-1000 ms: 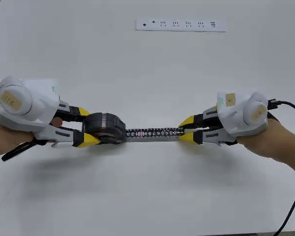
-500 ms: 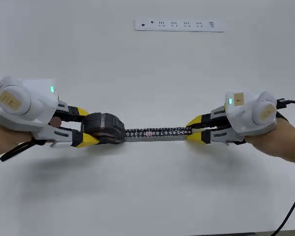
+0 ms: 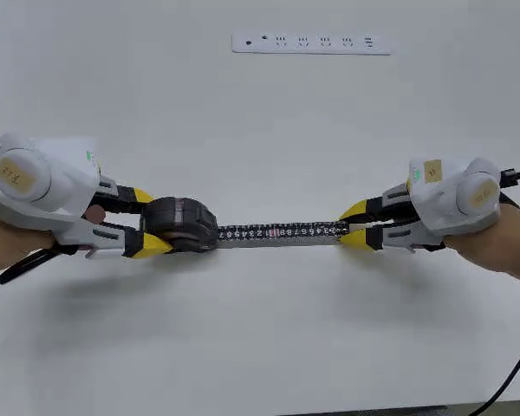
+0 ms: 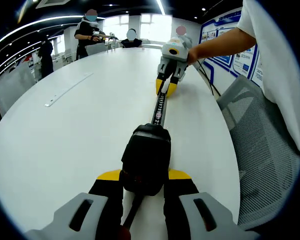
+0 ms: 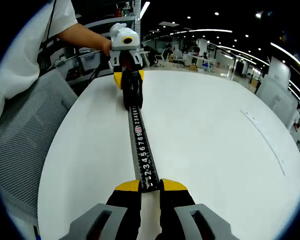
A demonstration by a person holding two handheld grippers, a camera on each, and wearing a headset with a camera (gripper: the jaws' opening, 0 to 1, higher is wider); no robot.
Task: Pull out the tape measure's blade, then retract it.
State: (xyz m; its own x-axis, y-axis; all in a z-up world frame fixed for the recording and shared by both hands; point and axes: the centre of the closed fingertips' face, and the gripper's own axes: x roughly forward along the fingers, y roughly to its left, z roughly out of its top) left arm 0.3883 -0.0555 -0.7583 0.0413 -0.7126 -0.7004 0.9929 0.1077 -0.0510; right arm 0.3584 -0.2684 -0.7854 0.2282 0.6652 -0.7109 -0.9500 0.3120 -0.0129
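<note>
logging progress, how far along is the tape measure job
Done: the blade is part-way out of the tape measure case, numbers showing. In hand: left gripper clamps the case, right gripper pinches the blade's tip. Left: any further pull, then the whole retraction.

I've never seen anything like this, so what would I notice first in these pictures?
First, the dark tape measure, left of the middle of the white table, clamped in the left gripper. Its numbered blade stretches in a straight line across to the right gripper, which pinches its end. Farther back on the table lies a long white power strip.
</note>
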